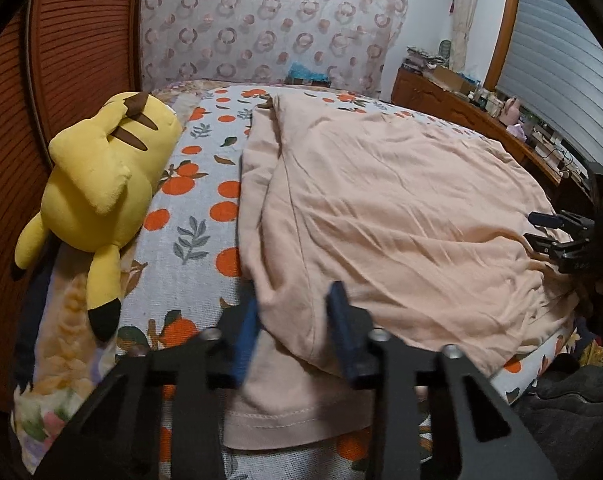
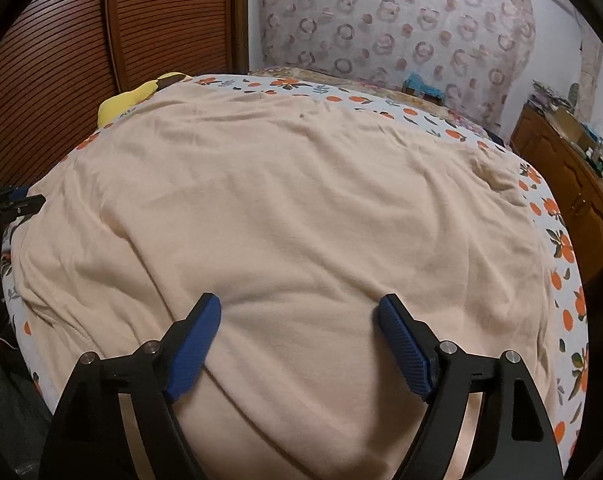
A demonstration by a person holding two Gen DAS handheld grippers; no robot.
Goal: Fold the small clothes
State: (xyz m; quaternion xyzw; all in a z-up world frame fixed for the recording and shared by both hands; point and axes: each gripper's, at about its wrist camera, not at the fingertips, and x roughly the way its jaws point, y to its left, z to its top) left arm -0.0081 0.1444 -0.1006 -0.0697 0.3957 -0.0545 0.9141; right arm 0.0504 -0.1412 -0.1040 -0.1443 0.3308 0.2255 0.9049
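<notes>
Lying spread over the orange-print bedsheet (image 1: pixel 197 200): a peach shirt (image 1: pixel 381 208), creased, its hemmed corner reaching back between the left claw (image 1: pixel 297 332)'s blue pads. Pads half closed around that raised fold, blurred; whether pressing on the cloth, cannot tell. Resting on the shirt's near middle: the right claw (image 2: pixel 299 320), pads standing wide apart with flat cloth between, nothing clamped. Lying face down to the left claw's far left: a yellow plush (image 1: pixel 101 184).

One peach garment (image 2: pixel 285 216), one yellow plush toy (image 1: pixel 97 184), two tongs (image 1: pixel 297 320) (image 2: pixel 301 340).
</notes>
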